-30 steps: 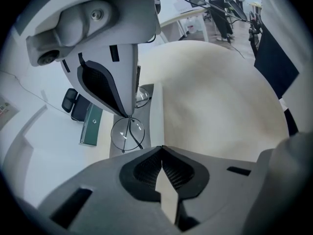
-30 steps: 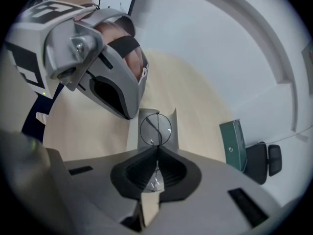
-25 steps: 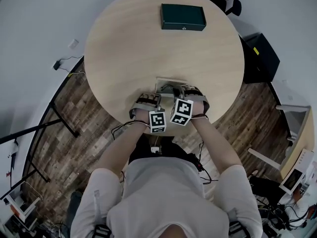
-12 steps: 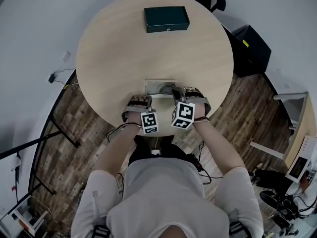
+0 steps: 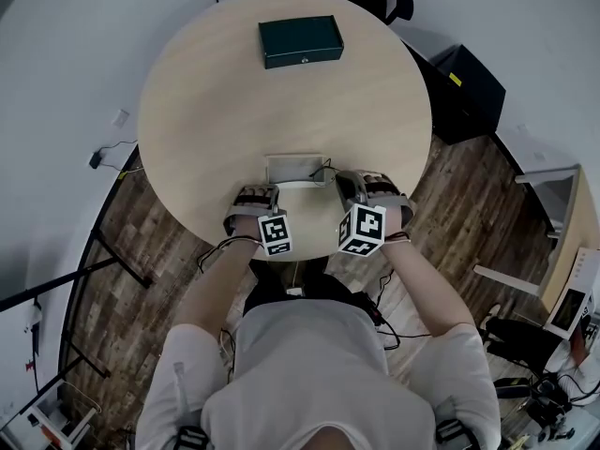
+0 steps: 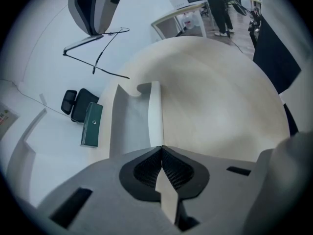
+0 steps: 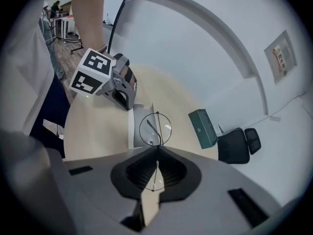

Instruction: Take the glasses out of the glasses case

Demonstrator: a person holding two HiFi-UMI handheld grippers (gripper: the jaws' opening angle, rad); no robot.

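Note:
The white glasses case (image 5: 293,171) lies open near the table's front edge. My left gripper (image 5: 255,198) stands at its left end, and in the left gripper view its jaws (image 6: 161,148) are shut on the case's long wall (image 6: 155,112). To the right of the case, my right gripper (image 5: 352,187) is shut on thin wire-rimmed glasses (image 7: 155,127) and holds them above the case (image 7: 133,126). From the left gripper view the glasses (image 6: 98,53) hang in the air under the right gripper (image 6: 93,6).
A dark green box (image 5: 300,42) sits at the far side of the round wooden table (image 5: 216,111). A black office chair (image 7: 237,143) stands beyond it. Black equipment (image 5: 469,92) is on the floor at the right, and cables (image 5: 112,153) run at the left.
My right gripper has risen and moved right, away from the case, carrying the glasses with it. The left gripper has stayed on the case.

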